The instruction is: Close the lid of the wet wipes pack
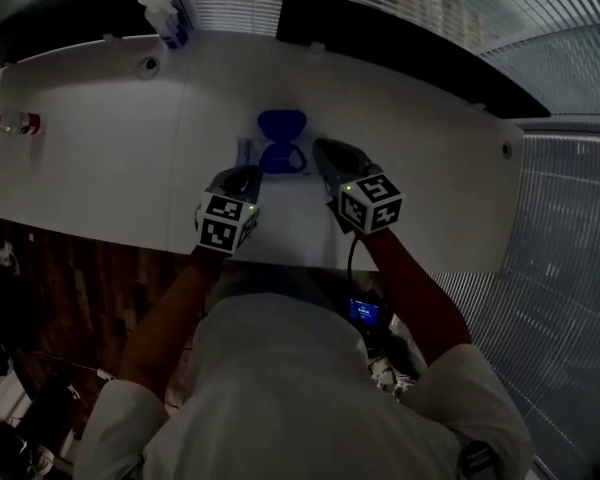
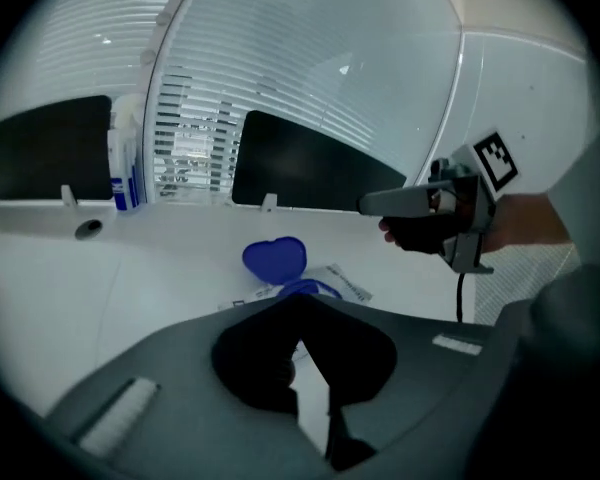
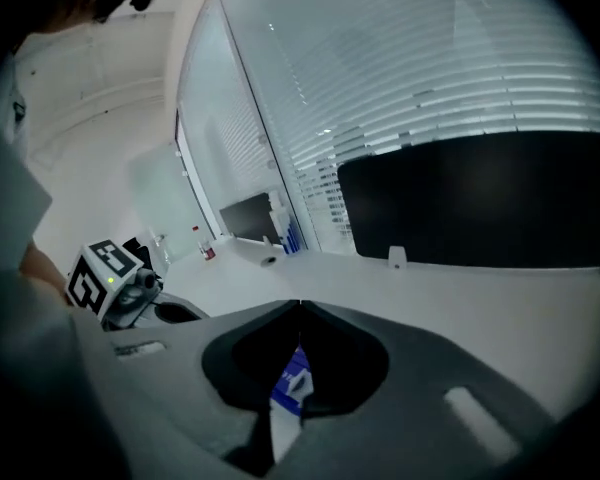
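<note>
The wet wipes pack lies on the white table, its blue heart-shaped lid standing open toward the far side. My left gripper hovers just left of and nearer than the pack, shut, with nothing between its tips. My right gripper is close to the pack's right side, also shut and empty. In the left gripper view the lid and pack lie just beyond the closed tips, with the right gripper above them. A strip of the blue pack shows between the right gripper's jaws.
A spray bottle stands at the table's far left edge, and a small red-capped bottle lies far left. Dark panels line the back of the table. The near table edge runs just under my grippers.
</note>
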